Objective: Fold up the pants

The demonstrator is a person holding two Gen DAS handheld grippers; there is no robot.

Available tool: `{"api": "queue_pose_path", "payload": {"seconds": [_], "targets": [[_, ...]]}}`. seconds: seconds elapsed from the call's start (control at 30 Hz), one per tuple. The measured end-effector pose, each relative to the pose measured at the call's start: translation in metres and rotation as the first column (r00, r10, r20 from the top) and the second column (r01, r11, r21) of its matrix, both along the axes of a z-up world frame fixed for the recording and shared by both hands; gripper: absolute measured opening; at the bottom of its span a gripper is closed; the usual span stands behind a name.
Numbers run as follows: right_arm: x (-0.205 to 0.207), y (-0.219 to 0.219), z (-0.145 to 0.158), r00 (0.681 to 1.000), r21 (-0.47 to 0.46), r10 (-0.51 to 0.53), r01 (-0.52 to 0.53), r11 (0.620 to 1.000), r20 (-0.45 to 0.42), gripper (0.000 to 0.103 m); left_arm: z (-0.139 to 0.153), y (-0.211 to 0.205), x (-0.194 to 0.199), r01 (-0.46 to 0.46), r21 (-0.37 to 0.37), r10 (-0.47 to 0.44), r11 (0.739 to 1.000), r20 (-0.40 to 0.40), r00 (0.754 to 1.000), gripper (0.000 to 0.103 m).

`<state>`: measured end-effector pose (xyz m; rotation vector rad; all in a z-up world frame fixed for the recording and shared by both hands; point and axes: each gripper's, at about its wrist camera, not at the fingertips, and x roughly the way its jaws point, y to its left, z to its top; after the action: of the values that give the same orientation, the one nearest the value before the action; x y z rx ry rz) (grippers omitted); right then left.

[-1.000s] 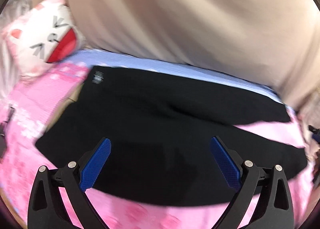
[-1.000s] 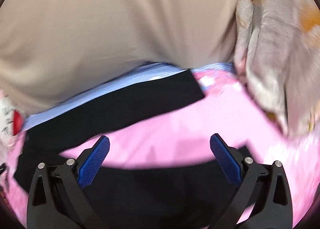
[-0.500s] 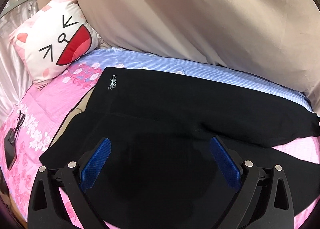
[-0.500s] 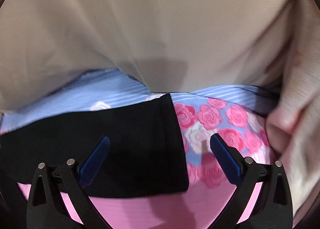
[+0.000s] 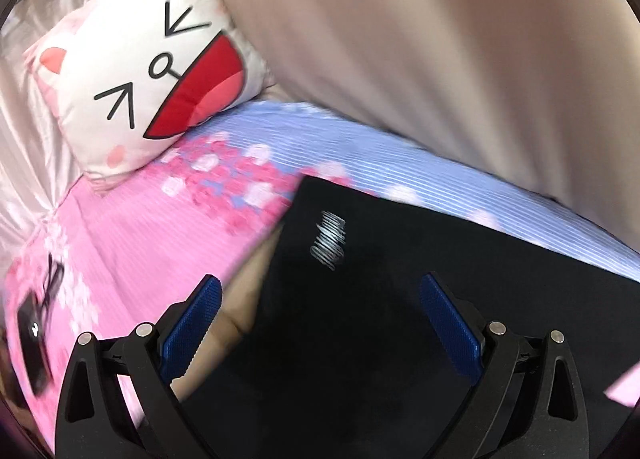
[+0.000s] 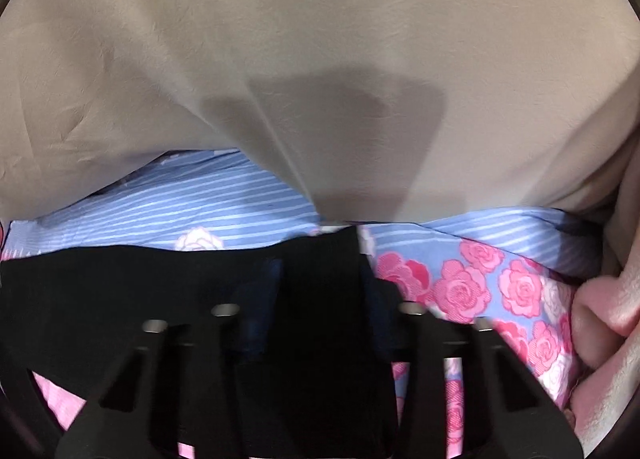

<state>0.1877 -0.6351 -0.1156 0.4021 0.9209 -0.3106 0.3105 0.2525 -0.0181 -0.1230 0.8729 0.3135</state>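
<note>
Black pants (image 5: pixel 400 279) lie flat on the bed, with a white logo (image 5: pixel 329 241) near the waist corner. My left gripper (image 5: pixel 320 323) hangs open just above that waist end, its blue pads (image 5: pixel 192 323) clear of the cloth. In the right wrist view the cuff end of a pant leg (image 6: pixel 120 287) lies on the sheet. My right gripper (image 6: pixel 320 299) is blurred. Its jaws are closing on the cuff corner, and the black fabric is bunched up between them.
The bed sheet (image 5: pixel 160 219) is pink with roses and has a blue striped band (image 6: pixel 200 199) at the back. A cat-face pillow (image 5: pixel 160 71) leans at the far left. Beige cloth (image 6: pixel 320 59) hangs behind the bed. A dark phone (image 5: pixel 32 339) lies at the left, and pale pink folds (image 6: pixel 608 315) at the right.
My left gripper swept left along the pants to the waist corner and stayed open. My right gripper moved to the leg cuff and went from wide open to closed around it.
</note>
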Motion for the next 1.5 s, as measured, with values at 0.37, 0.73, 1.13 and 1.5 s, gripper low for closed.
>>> {"api": "queue_pose_path", "payload": {"seconds": [0.37,0.73,1.13,1.5], "targets": [[0.031,-0.006,-0.007,1.0,0.034,-0.028,0.028,0.999,0.003,0.031,-0.064,0.053,0.107,-0.016,-0.096,-0.005,0.995,-0.218,0.976,0.086],[-0.013,0.042,0.089,0.972,-0.086,0.052,-0.033,0.996,0.227,0.012,0.031,0.043,0.022,0.203,-0.247,-0.158,0.948,0.191,0.969,0.019],[-0.211,0.116,0.139,0.939,-0.206,0.15,-0.088,0.975,0.309,0.012,0.07,0.052,-0.222,0.395,-0.224,-0.283,0.891,0.406,0.869,0.02],[-0.285,0.123,0.029,0.987,-0.065,0.099,-0.092,0.994,0.128,0.013,-0.049,0.082,-0.233,0.224,-0.276,-0.194,0.935,0.133,0.972,0.021]]}}
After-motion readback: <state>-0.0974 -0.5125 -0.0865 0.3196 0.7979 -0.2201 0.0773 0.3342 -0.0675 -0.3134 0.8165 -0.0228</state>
